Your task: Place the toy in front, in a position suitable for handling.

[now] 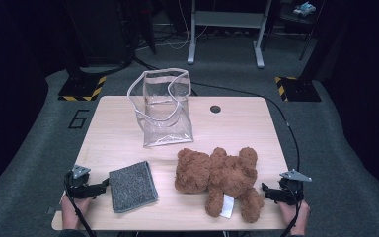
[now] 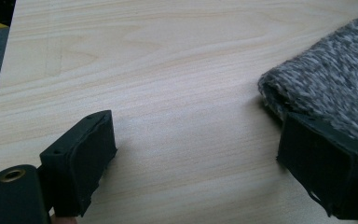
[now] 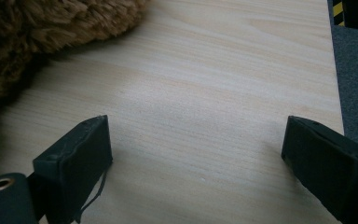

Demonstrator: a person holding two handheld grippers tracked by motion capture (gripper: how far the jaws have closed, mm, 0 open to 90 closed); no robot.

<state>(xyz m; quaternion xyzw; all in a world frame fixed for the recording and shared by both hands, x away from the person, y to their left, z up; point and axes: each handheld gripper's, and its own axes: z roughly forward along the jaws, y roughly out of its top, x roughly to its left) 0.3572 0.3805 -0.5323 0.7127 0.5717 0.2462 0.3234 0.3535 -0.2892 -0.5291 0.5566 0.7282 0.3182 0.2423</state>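
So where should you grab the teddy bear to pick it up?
Probably by the leg nearest the right gripper. The teddy bear lies flat on the table, that leg sticking toward the open jaws, so coming in from the bear's right side looks easiest.

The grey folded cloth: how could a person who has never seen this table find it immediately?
On the light wooden table, look at the near left corner. The grey folded cloth lies flat there, beside the left claw. Unlike the brown teddy bear, it is flat, square and speckled grey.
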